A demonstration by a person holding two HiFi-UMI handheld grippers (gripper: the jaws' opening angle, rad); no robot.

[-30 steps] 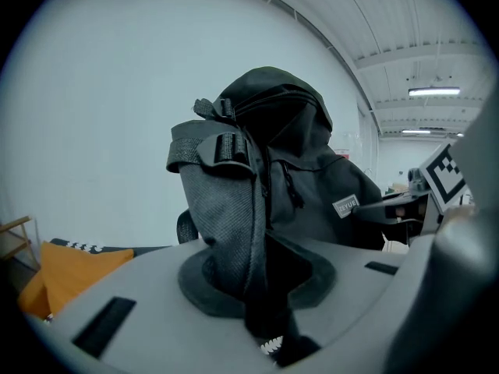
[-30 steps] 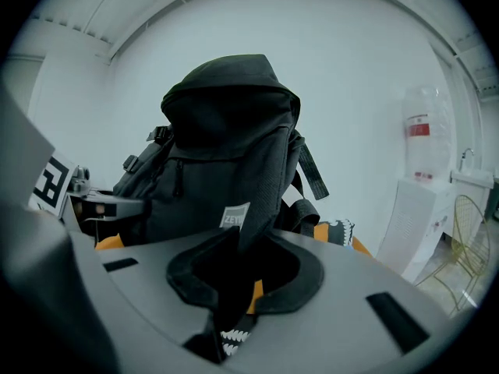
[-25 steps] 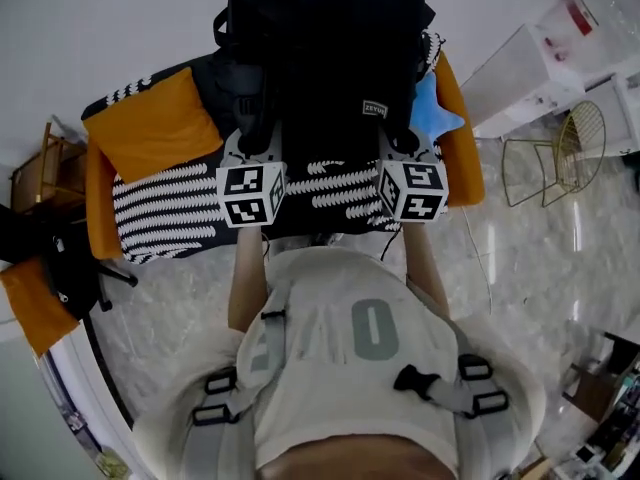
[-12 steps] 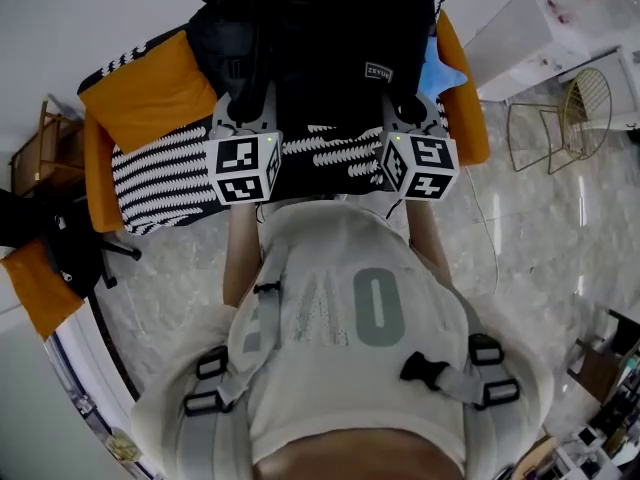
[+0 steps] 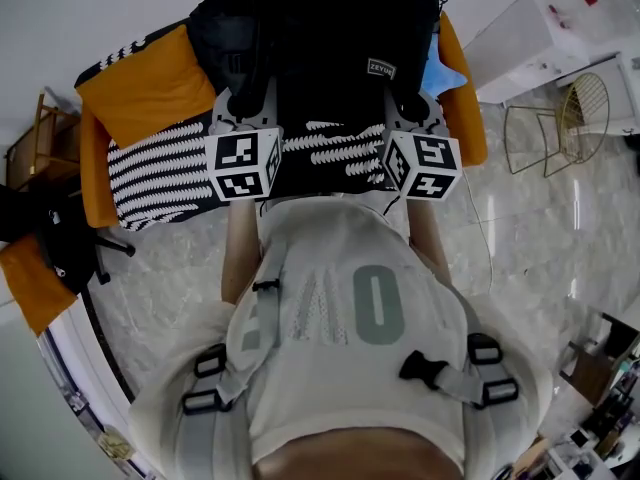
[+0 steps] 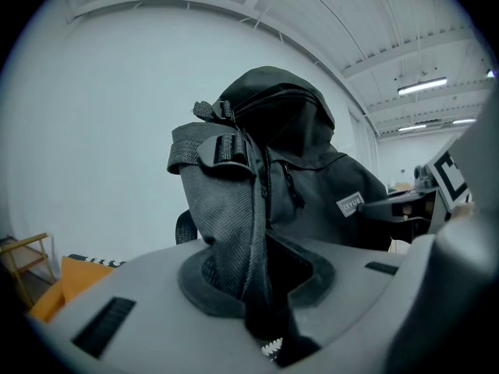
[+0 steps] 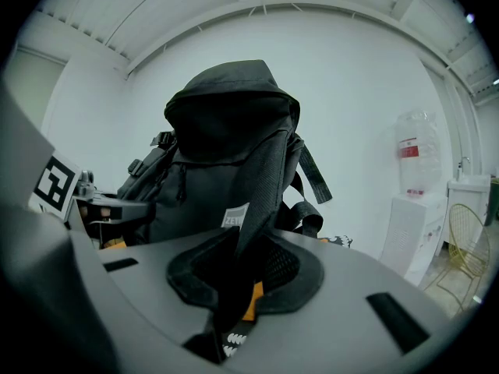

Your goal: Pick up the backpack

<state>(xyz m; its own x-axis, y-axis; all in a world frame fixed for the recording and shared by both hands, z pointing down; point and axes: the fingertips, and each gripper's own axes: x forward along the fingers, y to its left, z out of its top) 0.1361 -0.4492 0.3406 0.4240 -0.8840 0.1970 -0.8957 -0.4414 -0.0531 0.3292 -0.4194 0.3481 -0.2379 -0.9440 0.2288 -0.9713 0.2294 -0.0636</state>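
A black backpack (image 5: 330,28) hangs upright in front of me, above the sofa. My left gripper (image 5: 243,103) is shut on its grey woven shoulder strap (image 6: 230,232), which runs down between the pads. On the other side, my right gripper (image 5: 408,103) is shut on the other black strap (image 7: 265,185). In the left gripper view the backpack (image 6: 312,170) fills the middle, with its small white label toward the right. The right gripper view shows the backpack (image 7: 226,146) from its other side. Both grippers point nearly level, side by side, marker cubes toward me.
Below the bag stands a sofa with orange cushions (image 5: 140,98) and a black-and-white striped throw (image 5: 170,173). A blue cushion (image 5: 440,73) lies at its right end. A white cabinet (image 5: 525,43) and a gold wire chair (image 5: 565,118) stand at the right, a wooden stool (image 5: 35,148) at the left.
Both grippers and the backpack have risen and shifted toward the top of the head view, so the bag's upper part is now cut off. Little has moved in the last half second.
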